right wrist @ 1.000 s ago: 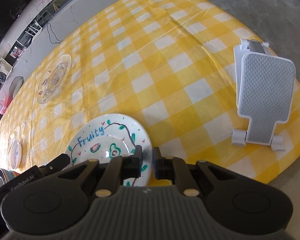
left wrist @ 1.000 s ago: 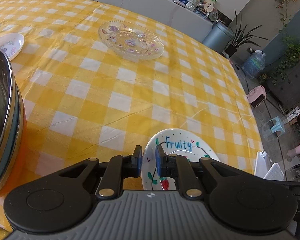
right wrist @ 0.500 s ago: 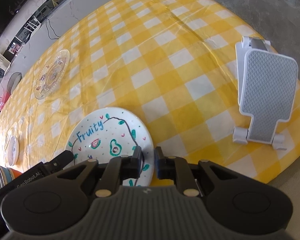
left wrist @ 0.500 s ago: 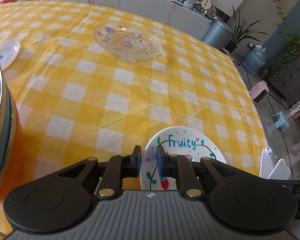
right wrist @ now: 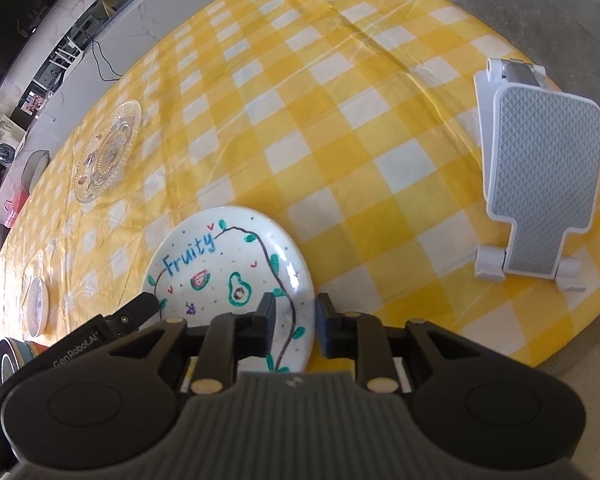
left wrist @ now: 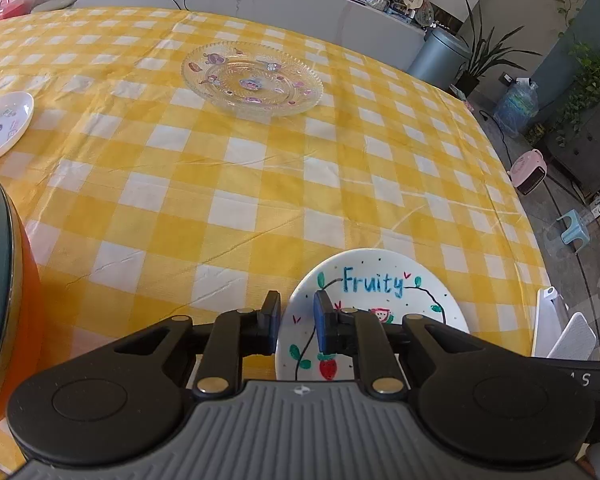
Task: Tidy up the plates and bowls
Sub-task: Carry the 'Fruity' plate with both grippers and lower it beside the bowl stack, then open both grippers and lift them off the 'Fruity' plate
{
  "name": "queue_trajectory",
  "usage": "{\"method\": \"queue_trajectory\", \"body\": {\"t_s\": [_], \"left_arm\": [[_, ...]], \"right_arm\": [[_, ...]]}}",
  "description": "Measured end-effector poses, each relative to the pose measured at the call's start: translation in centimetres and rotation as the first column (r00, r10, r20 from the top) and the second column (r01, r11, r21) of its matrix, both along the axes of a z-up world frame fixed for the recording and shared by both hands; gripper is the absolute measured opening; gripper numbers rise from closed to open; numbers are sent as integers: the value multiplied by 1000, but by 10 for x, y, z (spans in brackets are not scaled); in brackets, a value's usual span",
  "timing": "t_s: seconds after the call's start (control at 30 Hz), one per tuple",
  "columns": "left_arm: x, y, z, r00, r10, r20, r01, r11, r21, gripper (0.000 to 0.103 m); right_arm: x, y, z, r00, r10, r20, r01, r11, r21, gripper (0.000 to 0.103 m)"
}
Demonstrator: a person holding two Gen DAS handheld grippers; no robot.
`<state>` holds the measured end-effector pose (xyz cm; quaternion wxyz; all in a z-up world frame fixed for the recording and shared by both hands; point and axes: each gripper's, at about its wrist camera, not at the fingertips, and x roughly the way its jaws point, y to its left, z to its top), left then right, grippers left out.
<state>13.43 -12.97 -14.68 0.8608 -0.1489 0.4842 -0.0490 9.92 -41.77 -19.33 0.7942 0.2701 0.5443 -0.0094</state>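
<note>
Now the white plate (left wrist: 374,300) lettered "Fruity" lies flat on the yellow checked desk (left wrist: 236,184), close to its near edge. Both grippers sit over that plate. The left gripper (left wrist: 296,322) straddles the plate's left rim; its jaws stand a little apart, with no pad clearly pressing the rim. The right gripper (right wrist: 292,326) straddles the plate's right rim, and its jaws are opening, the rim between them but free of the pads. Far beyond the plate lies a clear glass dish (left wrist: 252,78). Well left of the plate are a small white plate (left wrist: 4,124) and stacked bowls (left wrist: 0,280). Right of the plate stands a white-and-grey stand (right wrist: 540,184).
</note>
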Motion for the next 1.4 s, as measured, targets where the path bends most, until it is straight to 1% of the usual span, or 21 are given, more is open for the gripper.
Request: {"method": "queue_trajectory", "body": {"t_s": [0.07, 0.13, 0.23, 0.3, 0.33, 0.47, 0.53, 0.6, 0.67, 0.8, 0.93, 1.07, 1.23, 1.3, 1.4], "left_arm": [[0, -1, 3, 1000, 2, 10, -2, 1000, 0, 22], [-2, -3, 10, 999, -9, 39, 9, 1000, 8, 27], [-5, -9, 23, 997, -31, 75, 28, 999, 46, 36], [-6, -13, 32, 995, -56, 78, 51, 996, 71, 37], [-6, -16, 38, 995, -75, 73, 68, 993, 94, 37], [-9, -20, 55, 989, -140, 46, 133, 981, 140, 37], [-10, -19, 63, 984, -178, 30, 171, 971, 170, 37], [-9, -15, 72, 977, -210, 22, 202, 960, 195, 37], [-7, -9, 80, 973, -231, 16, 222, 952, 211, 37], [0, 10, 99, 965, -261, 3, 255, 943, 216, 37], [6, 35, 117, 960, -281, 13, 270, 934, 235, 39], [12, 66, 127, 962, -272, 6, 262, 931, 253, 39], [20, 115, 140, 966, -256, 24, 239, 929, 282, 39], [25, 135, 142, 971, -239, 14, 226, 933, 281, 39], [36, 167, 143, 979, -203, -2, 197, 947, 253, 39]], "right_arm": [[-1, -1, 1, 1000, -8, 6, 8, 1000, 4, 28], [-2, -2, 2, 1000, -14, 18, 14, 1000, 8, 30], [-6, -2, 7, 999, -17, 50, 17, 1000, 5, 34], [-8, -2, 10, 996, -19, 82, 19, 1000, -1, 35], [-10, -2, 12, 995, -21, 94, 22, 1000, -4, 39], [-12, -1, 19, 992, -12, 128, 16, 999, -36, 39], [-11, 2, 23, 993, 4, 119, 5, 997, -76, 39], [-9, 8, 28, 991, 30, 129, -13, 991, -132, 39], [-9, 14, 36, 989, 46, 143, -23, 987, -161, 40], [-4, 31, 49, 982, 80, 173, -55, 988, -147, 40], [5, 57, 66, 969, 134, 206, -105, 984, -147, 41], [19, 89, 81, 954, 194, 227, -163, 975, -150, 43], [39, 133, 95, 933, 273, 234, -242, 958, -153, 44], [46, 150, 99, 925, 301, 234, -270, 950, -155, 44], [58, 173, 106, 914, 334, 231, -307, 941, -143, 44]]}}
